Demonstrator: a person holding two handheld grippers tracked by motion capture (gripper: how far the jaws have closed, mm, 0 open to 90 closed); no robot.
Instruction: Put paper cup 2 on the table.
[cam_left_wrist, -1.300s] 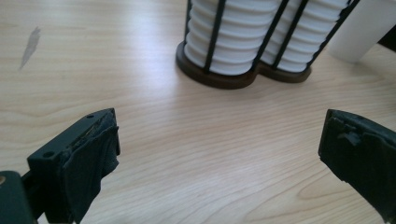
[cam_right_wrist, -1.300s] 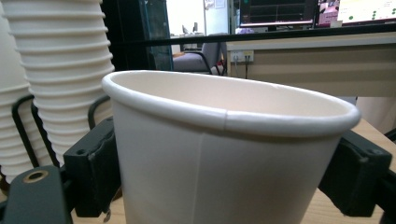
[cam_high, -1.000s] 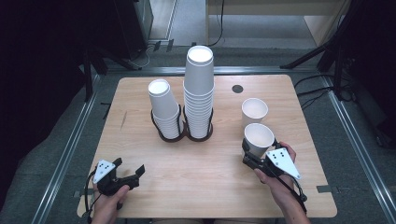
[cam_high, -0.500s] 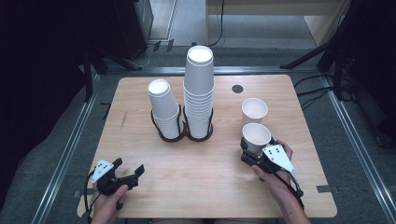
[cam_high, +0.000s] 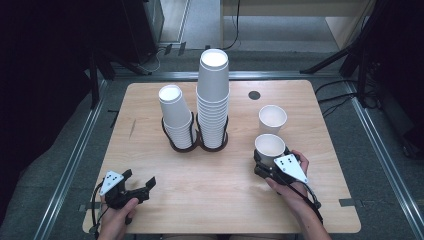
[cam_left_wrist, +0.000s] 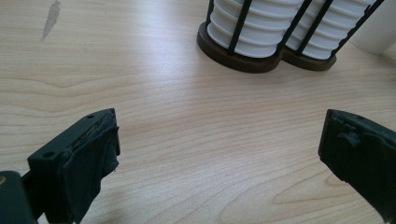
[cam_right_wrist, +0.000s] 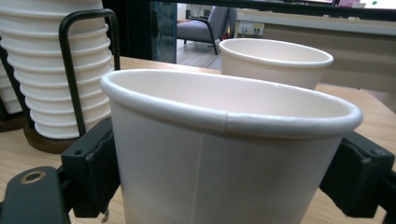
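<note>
1. The left gripper (cam_high: 139, 180) rests at the table's (cam_high: 210, 205) near-left corner, its jaws spread wide with nothing between them. There is little risk here, unless it swings toward the stacks.
2. The right gripper (cam_high: 265, 169) is near the table's right edge, toward the near side. Its pads lie against both sides of the near cup (cam_high: 270, 146), which stands upright on the wood. The jaws have just been opening, so the grasp is light.
3. If the gripper pulls back before both pads clear the wall, I judge the cup could be dragged or tipped, since empty paper cups are light.
4. Closing again too hard would crease the thin wall or ovalise the rim.
5. The far cup (cam_high: 272, 117) stands just beyond the near cup. A forward push could knock one into the other.
6. The wire holder (cam_high: 192, 146) sits mid-table. The tall stack (cam_high: 213, 85) looks top-heavy, and a bump might topple it.
7. Count:
   - two loose cups
   - two stacks, including the short stack (cam_high: 175, 107)
   - one double holder
   - two grippers
</note>
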